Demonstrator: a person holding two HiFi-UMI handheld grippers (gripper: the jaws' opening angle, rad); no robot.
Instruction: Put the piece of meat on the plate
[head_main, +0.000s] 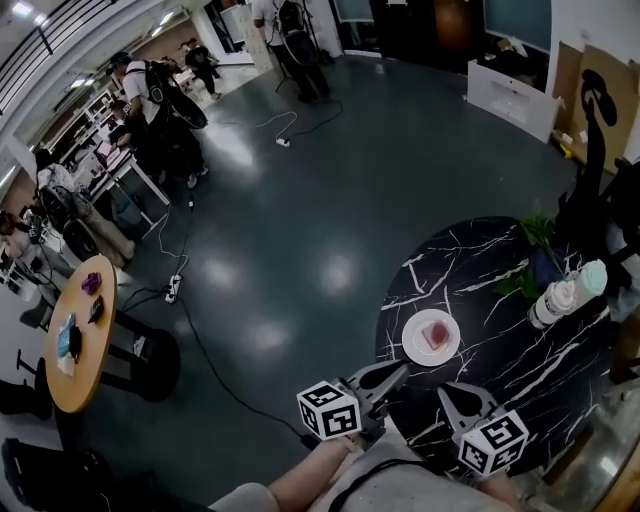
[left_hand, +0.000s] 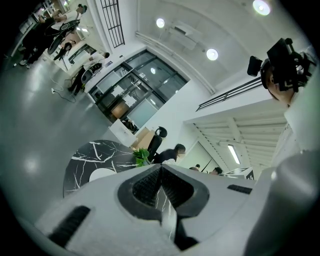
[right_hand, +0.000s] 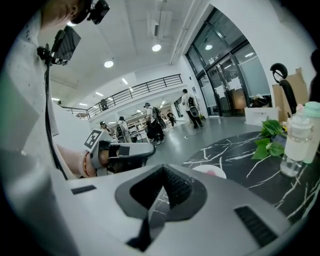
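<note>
A pink piece of meat lies on a small white plate near the left edge of the round black marble table. My left gripper hovers just short of the plate, at the table's near rim, its jaws shut with nothing between them. My right gripper sits beside it, a little nearer to me, also shut and empty. In the right gripper view the plate with the meat lies ahead, and the left gripper shows at the left.
A white bottle with a green cap and a green plant stand on the far side of the table. A black office chair is behind it. An orange round table and people stand far left across the grey floor.
</note>
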